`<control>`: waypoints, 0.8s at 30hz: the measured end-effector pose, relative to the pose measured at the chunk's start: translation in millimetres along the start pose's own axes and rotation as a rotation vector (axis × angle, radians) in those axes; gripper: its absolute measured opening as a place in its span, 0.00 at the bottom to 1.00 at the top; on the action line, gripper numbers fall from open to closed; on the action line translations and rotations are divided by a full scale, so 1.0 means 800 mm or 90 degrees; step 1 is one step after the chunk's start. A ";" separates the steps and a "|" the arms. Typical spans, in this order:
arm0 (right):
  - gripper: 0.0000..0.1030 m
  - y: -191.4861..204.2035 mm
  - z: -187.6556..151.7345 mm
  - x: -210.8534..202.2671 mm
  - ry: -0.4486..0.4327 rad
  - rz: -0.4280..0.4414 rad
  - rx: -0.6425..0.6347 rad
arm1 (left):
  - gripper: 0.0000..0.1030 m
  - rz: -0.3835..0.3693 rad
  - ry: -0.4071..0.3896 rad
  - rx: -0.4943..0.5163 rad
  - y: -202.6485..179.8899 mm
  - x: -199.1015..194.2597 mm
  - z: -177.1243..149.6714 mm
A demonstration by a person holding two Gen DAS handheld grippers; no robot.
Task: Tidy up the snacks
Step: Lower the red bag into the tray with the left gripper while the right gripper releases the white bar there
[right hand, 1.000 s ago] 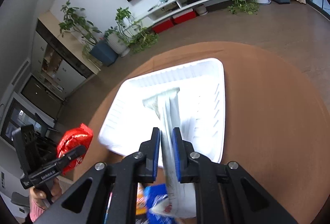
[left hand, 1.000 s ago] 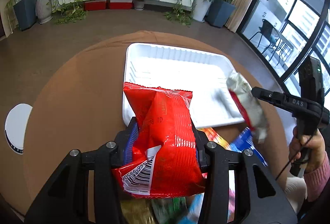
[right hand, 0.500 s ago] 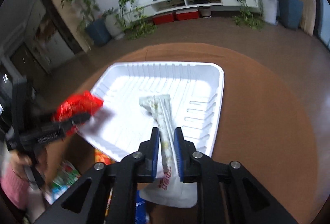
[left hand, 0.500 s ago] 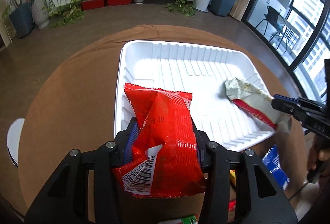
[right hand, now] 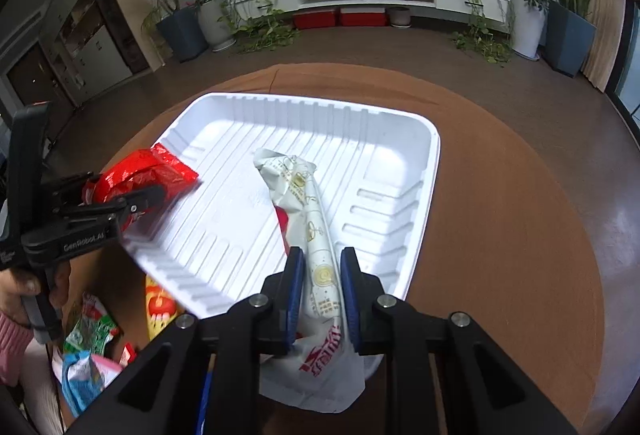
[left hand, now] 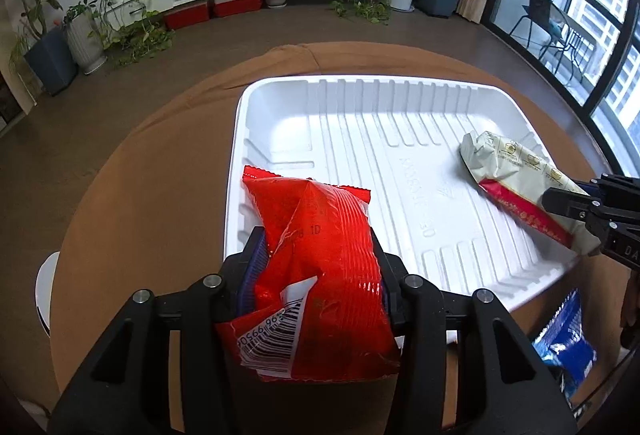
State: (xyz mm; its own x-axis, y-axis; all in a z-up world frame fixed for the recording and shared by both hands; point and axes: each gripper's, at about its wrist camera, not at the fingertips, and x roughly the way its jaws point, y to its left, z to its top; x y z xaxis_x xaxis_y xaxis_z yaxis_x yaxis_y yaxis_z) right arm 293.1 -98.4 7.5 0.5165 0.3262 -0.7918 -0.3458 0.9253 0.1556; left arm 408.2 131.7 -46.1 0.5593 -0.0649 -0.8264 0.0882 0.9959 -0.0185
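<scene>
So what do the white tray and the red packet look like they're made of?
White tray: looks like thin moulded plastic or foam, smooth and slightly shiny, with pressed ribs and embossed lettering. Red packet: glossy plastic film by the look of it, crinkled, with bright highlights, crimped end seams and a printed barcode.

The red packet [left hand: 316,267] hides the tray's near-left rim [left hand: 234,219] (print on the blue packet [left hand: 566,345] is unreadable).

Both handheld tools are matte black plastic. The right claw [right hand: 318,289] has blue ribbed pads [right hand: 295,287] on its fingers and round silver screws [right hand: 259,300] at the linkage joints. The left claw [left hand: 318,267] is built alike; white lettering marks its side [right hand: 82,241]. A pink knitted sleeve [right hand: 12,349] covers the wrist.
</scene>
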 end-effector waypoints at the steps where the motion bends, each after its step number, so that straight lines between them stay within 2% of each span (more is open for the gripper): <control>1: 0.19 -0.001 0.002 0.001 -0.006 -0.002 0.005 | 0.42 -0.005 -0.002 -0.004 0.001 0.001 0.003; 9: 0.19 -0.017 0.016 0.010 -0.034 -0.012 0.064 | 0.43 0.010 -0.008 0.006 -0.007 0.011 0.019; 13: 0.19 -0.024 0.015 0.016 -0.031 0.014 0.107 | 0.51 0.004 -0.008 -0.002 -0.003 0.019 0.020; 15: 0.19 -0.023 0.015 0.015 -0.033 0.020 0.109 | 0.52 -0.003 -0.014 0.000 -0.003 0.016 0.019; 19: 0.22 -0.026 0.011 0.013 -0.039 0.023 0.119 | 0.62 0.023 -0.045 0.024 -0.004 0.001 0.018; 24: 0.25 -0.032 0.010 0.008 -0.049 0.012 0.129 | 0.62 0.026 -0.057 0.014 0.002 -0.017 0.015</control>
State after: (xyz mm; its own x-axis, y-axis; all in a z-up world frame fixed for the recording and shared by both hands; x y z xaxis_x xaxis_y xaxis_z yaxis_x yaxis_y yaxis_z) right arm 311.5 -118.7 3.0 0.5725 0.3506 -0.7412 -0.1959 0.9363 0.2916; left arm 410.4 133.5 -27.9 0.6339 -0.0313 -0.7728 0.0814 0.9963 0.0264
